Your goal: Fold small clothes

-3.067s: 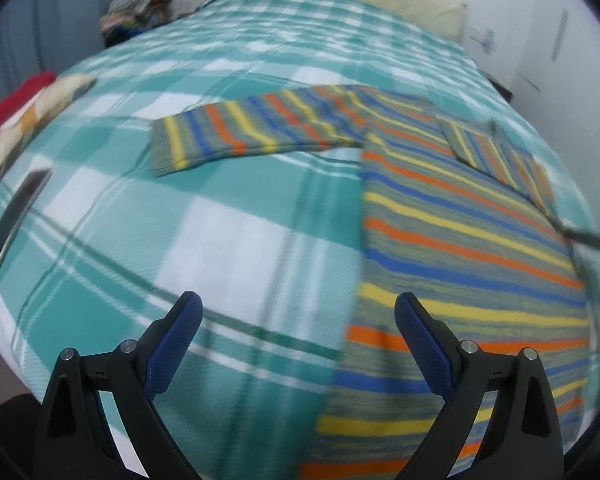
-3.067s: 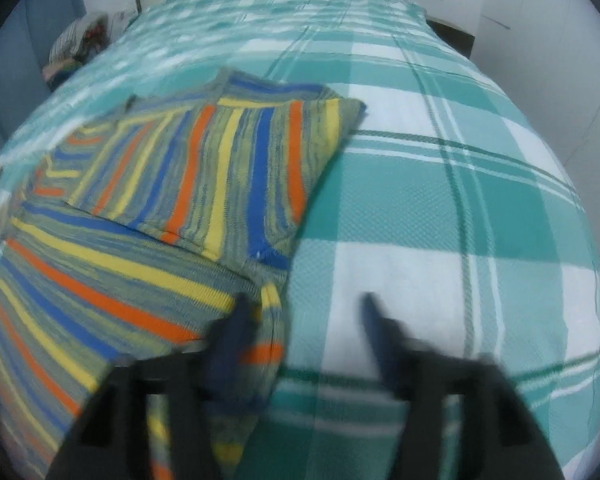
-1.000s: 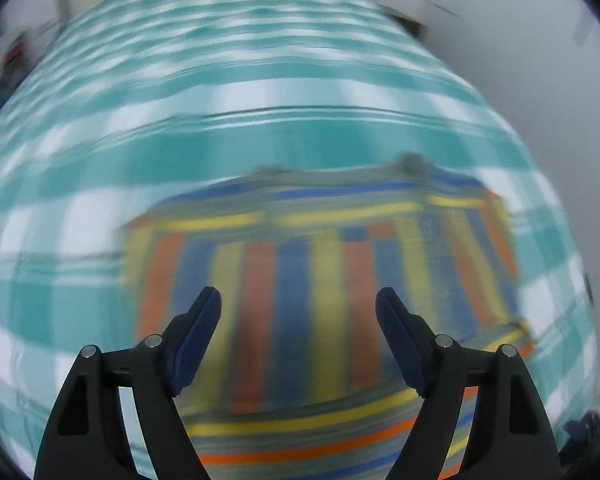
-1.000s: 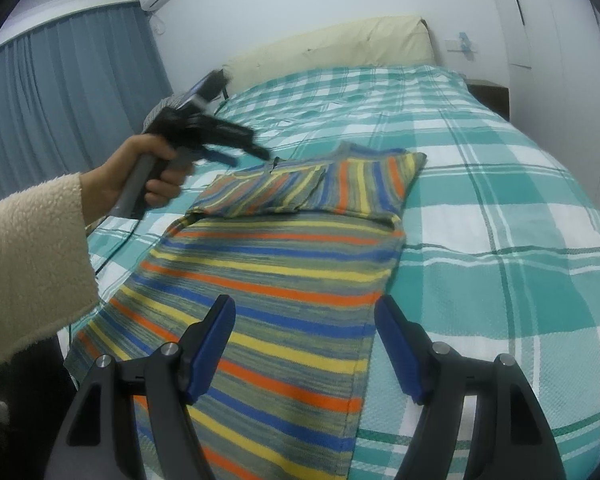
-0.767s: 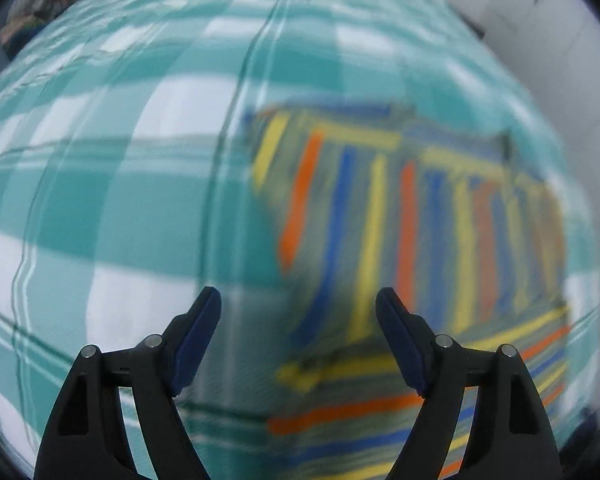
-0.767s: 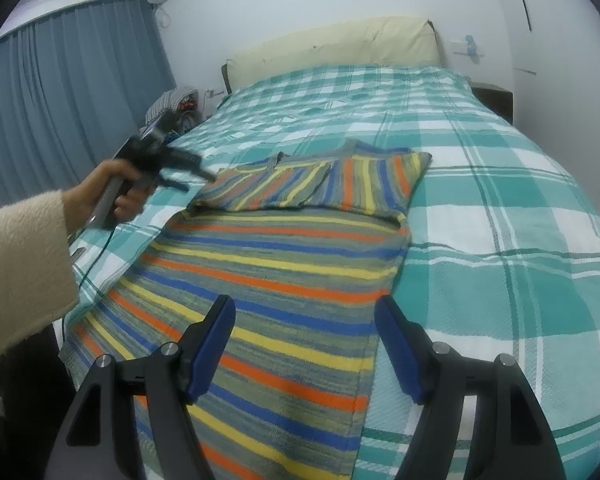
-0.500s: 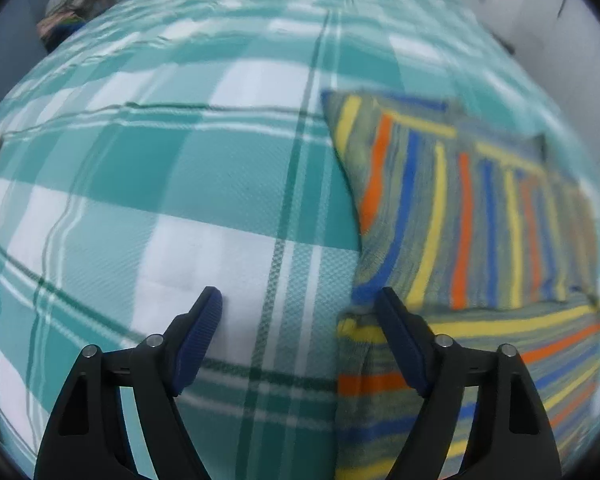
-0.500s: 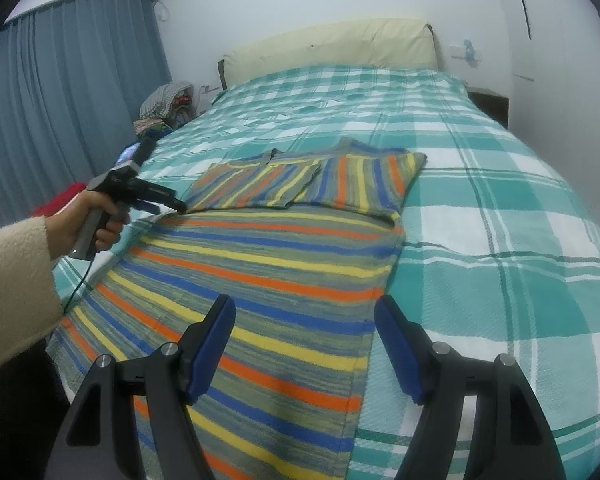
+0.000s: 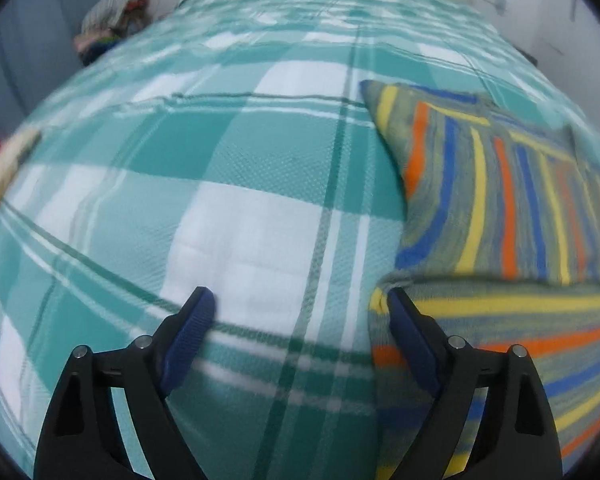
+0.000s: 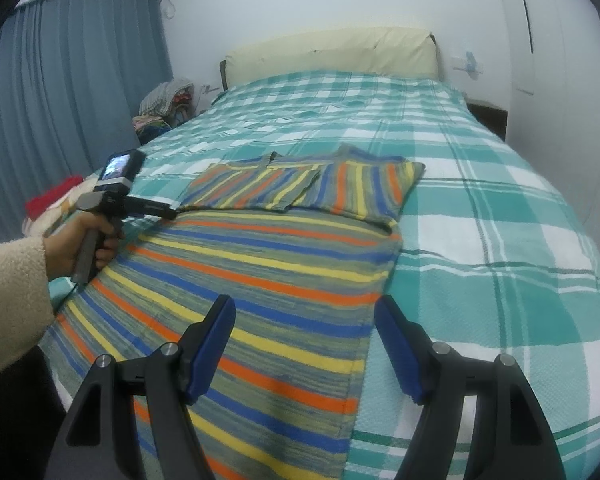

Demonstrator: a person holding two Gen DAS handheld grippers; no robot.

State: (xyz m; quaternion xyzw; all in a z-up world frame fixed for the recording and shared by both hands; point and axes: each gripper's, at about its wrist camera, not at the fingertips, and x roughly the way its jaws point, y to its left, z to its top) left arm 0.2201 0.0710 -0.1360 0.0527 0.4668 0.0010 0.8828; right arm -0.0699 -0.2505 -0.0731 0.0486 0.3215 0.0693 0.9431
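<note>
A striped sweater [image 10: 260, 272] in blue, orange, yellow and grey lies flat on the bed, both sleeves [image 10: 300, 188] folded across its chest. My left gripper [image 9: 298, 304] is open and empty, low over the bedspread at the sweater's left edge, its right finger touching the shoulder corner [image 9: 384, 292]. In the right wrist view the left gripper [image 10: 168, 212] shows at that corner, held in a hand. My right gripper [image 10: 304, 312] is open and empty above the sweater's lower right part.
The bed has a teal and white checked cover [image 10: 500, 220] and a cream headboard [image 10: 332, 52]. A pile of clothes [image 10: 164, 108] sits by the blue curtain [image 10: 60, 100]. Red and cream fabric [image 10: 52, 200] lies at the bed's left side.
My left gripper has swung from over the folded sleeves to the left and come down at the sweater's left shoulder corner. My right gripper has stayed nearly still.
</note>
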